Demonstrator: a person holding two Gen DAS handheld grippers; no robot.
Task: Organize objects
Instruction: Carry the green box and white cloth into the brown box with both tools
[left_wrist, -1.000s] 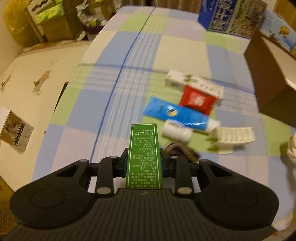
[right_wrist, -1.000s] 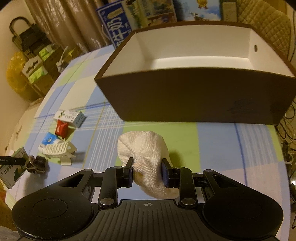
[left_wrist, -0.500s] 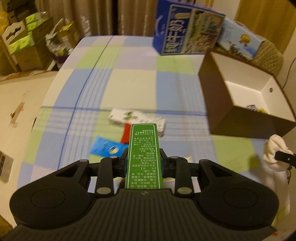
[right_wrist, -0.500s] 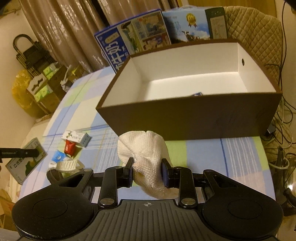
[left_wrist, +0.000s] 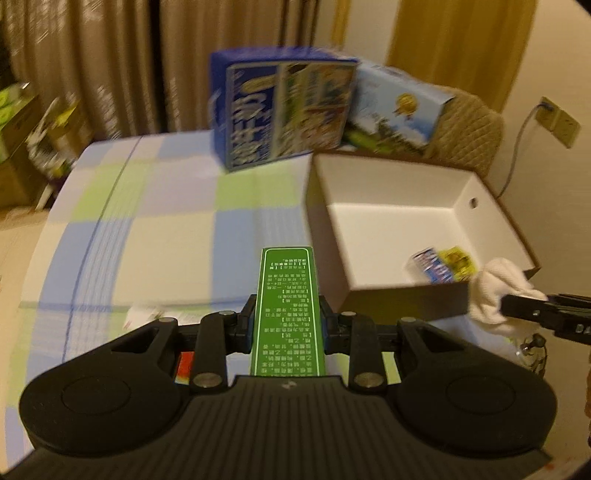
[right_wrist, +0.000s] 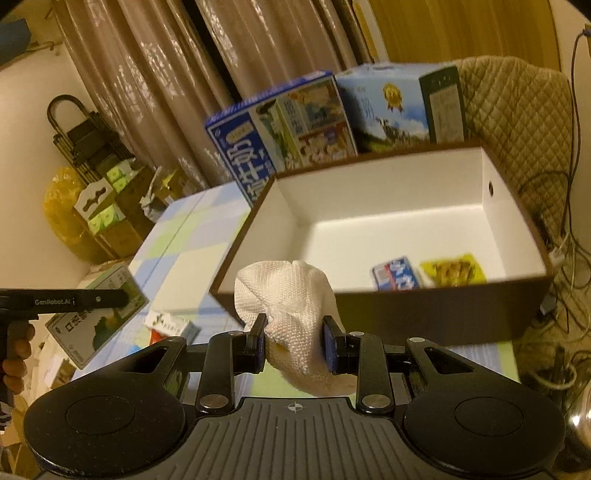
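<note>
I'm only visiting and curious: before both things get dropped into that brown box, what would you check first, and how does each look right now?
1. Green box held by left gripper: ok, jaws shut on it.
2. White cloth held by right gripper: ok.
3. Brown box open: ok.
4. Free floor inside: ok, only a blue packet and yellow packet near the front wall.
5. Cloth above the opening: not ok, short of the rim.
6. Green box above the opening: cannot tell.
</note>
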